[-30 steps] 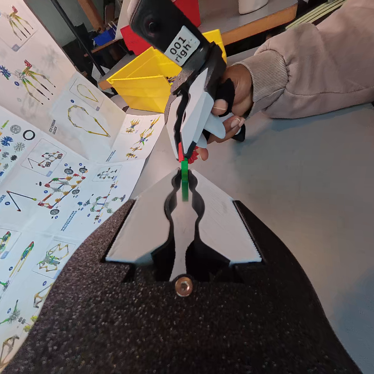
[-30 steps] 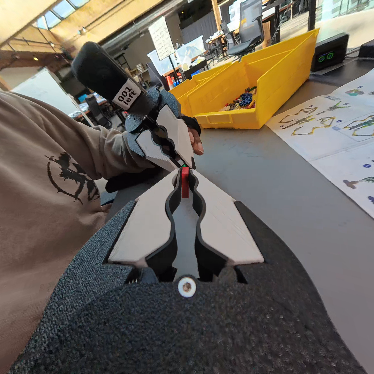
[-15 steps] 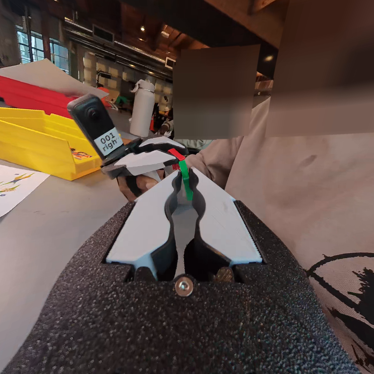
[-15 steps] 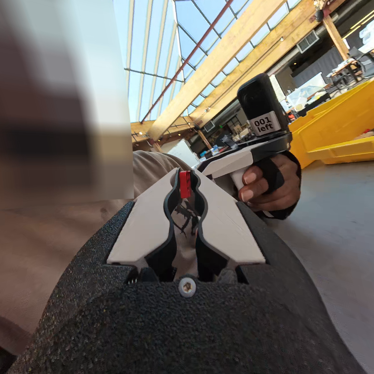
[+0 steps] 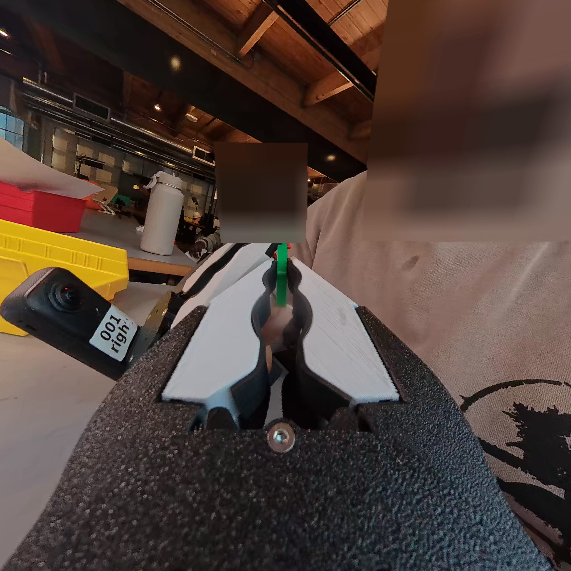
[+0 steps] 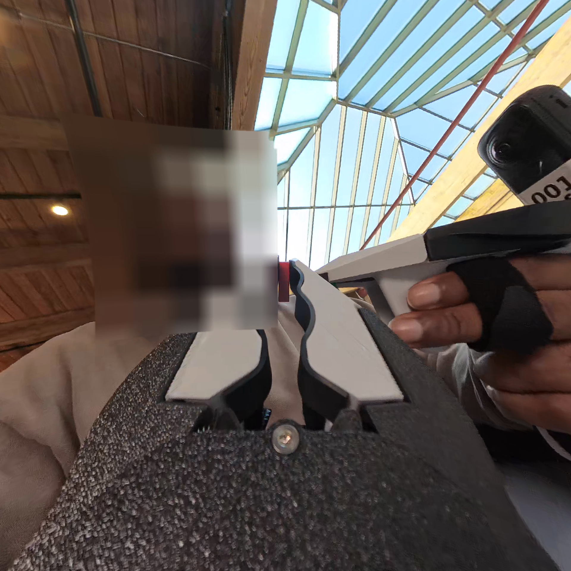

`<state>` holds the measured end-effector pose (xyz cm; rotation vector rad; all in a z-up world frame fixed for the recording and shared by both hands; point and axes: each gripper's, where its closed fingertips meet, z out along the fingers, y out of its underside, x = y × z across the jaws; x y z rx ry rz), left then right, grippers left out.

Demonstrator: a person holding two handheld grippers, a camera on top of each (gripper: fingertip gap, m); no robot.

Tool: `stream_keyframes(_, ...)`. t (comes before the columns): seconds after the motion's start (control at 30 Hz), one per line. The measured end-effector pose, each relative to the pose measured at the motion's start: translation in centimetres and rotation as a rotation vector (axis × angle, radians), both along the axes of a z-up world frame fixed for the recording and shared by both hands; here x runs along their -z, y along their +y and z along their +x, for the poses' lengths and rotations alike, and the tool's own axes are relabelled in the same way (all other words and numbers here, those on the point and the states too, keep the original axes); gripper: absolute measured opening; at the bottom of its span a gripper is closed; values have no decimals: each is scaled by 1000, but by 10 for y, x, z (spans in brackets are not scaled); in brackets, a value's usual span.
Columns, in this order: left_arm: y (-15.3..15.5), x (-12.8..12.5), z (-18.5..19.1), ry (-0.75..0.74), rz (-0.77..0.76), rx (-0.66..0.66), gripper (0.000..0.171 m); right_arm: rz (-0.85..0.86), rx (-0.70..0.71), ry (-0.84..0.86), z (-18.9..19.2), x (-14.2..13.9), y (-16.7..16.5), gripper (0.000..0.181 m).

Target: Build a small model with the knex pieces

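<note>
My left gripper (image 5: 281, 262) is shut on a flat green plastic piece (image 5: 281, 278) that stands upright between its tips. My right gripper (image 6: 283, 272) is shut on a small red plastic piece (image 6: 283, 282); a mosaic patch covers its left fingertip. Both grippers are raised and tilted up, close to a person in a beige sweatshirt (image 5: 463, 324). The right gripper also shows in the left wrist view (image 5: 234, 262), just left of the green piece, with a bit of red (image 5: 288, 246) at its tip. The left gripper shows in the right wrist view (image 6: 386, 262), held by a hand (image 6: 463, 309).
A yellow bin (image 5: 46, 262) and a red bin (image 5: 43, 210) stand at the left on the grey table (image 5: 46, 401). A white bottle (image 5: 162, 213) stands on a farther table. Wooden beams and a glass roof (image 6: 370, 123) are overhead. My two grippers' fingertips are within a few centimetres of each other.
Both grippers have lifted off the table and swung up toward the person, still shut on the green and red pieces. The instruction sheets have left the views.
</note>
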<state>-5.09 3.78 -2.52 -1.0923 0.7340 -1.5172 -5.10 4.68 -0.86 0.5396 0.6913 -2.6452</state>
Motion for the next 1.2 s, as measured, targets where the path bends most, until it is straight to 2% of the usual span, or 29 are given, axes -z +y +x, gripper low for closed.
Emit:
stream_keyframes(0.13,5,-6,-4,-115,-71,27,4,-161,32,42,-3,-6,9,2)
stream_keyframes(0.2,13,-5,-12,-168,-133,-20,4,-102,176,5,-13,-5,18,3)
stream_keyframes(0.3,34,8,-31,-130,-226,-169,4,133,512,-72,-27,5,49,3)
stream_keyframes(0.37,45,20,-43,-46,-254,-274,4,383,766,-121,-31,16,73,3)
stream_keyframes(0.43,57,40,-48,123,-289,-399,4,619,960,-153,-30,26,91,3)
stream_keyframes(0.47,65,58,-50,246,-323,-463,4,693,1009,-171,-30,29,98,6)
stream_keyframes(0.5,70,80,-51,391,-373,-509,4,745,1026,-190,-30,33,101,5)
stream_keyframes(0.57,70,131,-50,683,-470,-519,5,801,1027,-203,-33,39,101,5)
stream_keyframes(0.6,71,149,-51,779,-480,-547,5,825,1016,-213,-35,44,99,5)
stream_keyframes(0.7,66,166,-42,871,-476,-520,5,821,949,-234,-40,52,88,5)
stream_keyframes(0.8,69,149,-39,791,-418,-525,30,737,867,-276,-43,56,81,5)
stream_keyframes(0.87,71,120,-37,634,-371,-524,40,658,827,-306,-45,57,80,5)
stream_keyframes(0.97,72,77,-38,384,-346,-514,38,588,752,-325,-50,61,70,5)
stream_keyframes(1.03,70,62,-38,289,-346,-491,33,585,711,-323,-54,64,59,4)
stream_keyframes(1.1,67,57,-38,248,-337,-466,21,591,703,-312,-56,64,53,4)
stream_keyframes(1.2,67,60,-40,290,-315,-495,11,601,705,-328,-58,68,53,5)
